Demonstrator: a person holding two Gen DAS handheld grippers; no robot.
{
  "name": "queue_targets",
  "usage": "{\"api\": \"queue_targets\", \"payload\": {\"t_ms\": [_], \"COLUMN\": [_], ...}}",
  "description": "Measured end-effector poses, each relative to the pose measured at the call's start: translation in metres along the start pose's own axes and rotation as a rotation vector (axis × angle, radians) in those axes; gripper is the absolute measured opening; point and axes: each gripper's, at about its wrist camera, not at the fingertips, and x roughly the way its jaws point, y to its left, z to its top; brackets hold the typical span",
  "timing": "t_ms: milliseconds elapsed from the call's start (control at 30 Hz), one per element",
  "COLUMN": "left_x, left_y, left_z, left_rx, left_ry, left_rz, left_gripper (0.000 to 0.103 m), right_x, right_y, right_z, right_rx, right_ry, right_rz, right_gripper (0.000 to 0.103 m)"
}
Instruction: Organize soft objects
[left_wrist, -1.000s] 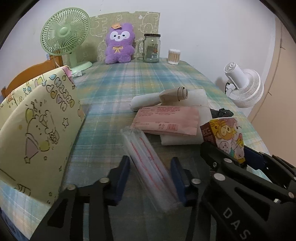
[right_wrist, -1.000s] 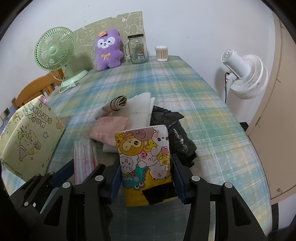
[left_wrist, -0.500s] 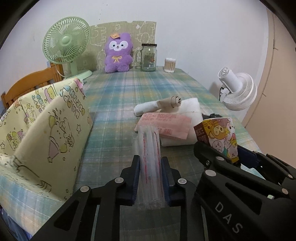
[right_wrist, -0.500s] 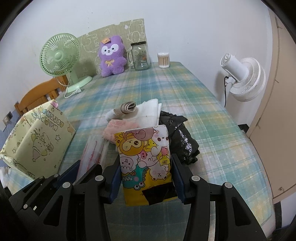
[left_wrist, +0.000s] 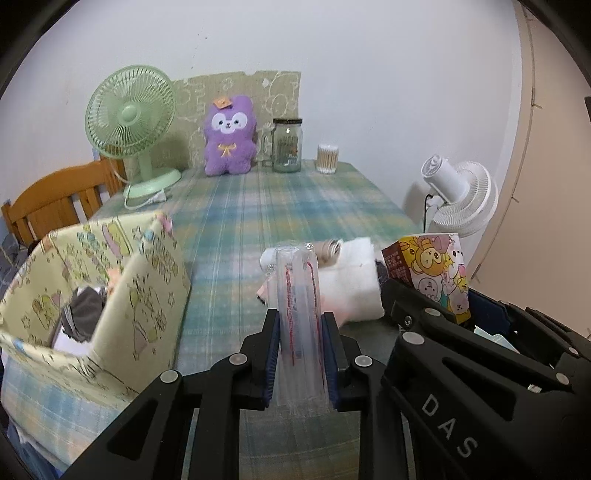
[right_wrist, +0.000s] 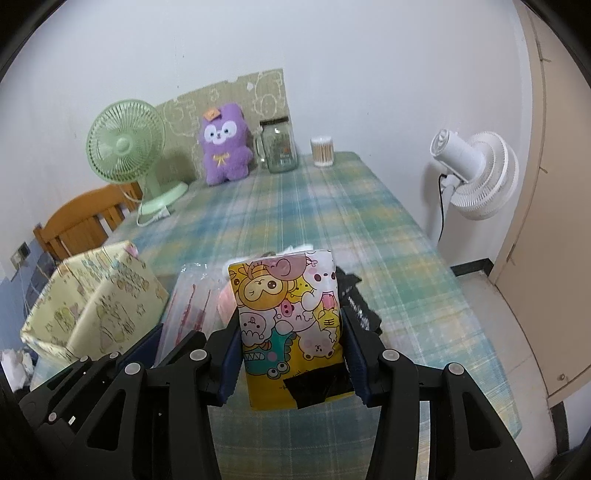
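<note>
My left gripper (left_wrist: 300, 354) is shut on a clear plastic packet with red print (left_wrist: 298, 306) and holds it above the table; the packet also shows in the right wrist view (right_wrist: 188, 306). My right gripper (right_wrist: 291, 354) is shut on a cartoon-print tissue pack (right_wrist: 290, 321), which also shows in the left wrist view (left_wrist: 432, 269). A yellow fabric storage box (left_wrist: 96, 291) stands open at the left with dark cloth inside; it also shows in the right wrist view (right_wrist: 92, 295). White folded cloth (left_wrist: 351, 280), a pink packet and a beige roll (left_wrist: 330, 251) lie on the table beyond the grippers.
The plaid-covered table (left_wrist: 280, 206) carries a green fan (left_wrist: 129, 122), a purple plush (left_wrist: 229, 136), a glass jar (left_wrist: 287, 146) and a cotton swab tub (left_wrist: 327, 158) at the far end. A black bag (right_wrist: 354, 295) lies right of the pack. A white fan (right_wrist: 476, 173) stands off the table's right edge.
My left gripper closed on the clear packet and lifted it off the table. Both grippers rose and moved back; the storage box's open top has come into view.
</note>
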Motion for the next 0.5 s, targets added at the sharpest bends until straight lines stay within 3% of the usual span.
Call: {"api": "queue_targets", "payload": {"t_ms": [500], "left_x": [-0.025], "left_y": [-0.002], "left_z": [0.029], "left_rx": [0.028], "left_ry": [-0.077], "left_rz": [-0.001], "left_gripper": [0.021], "right_x": [-0.029], "right_y": [0.005], "right_z": [0.031], "right_rx": [0.010], "right_ry": [-0.075], "right_rz": [0.047], "right_gripper": [0.053]}}
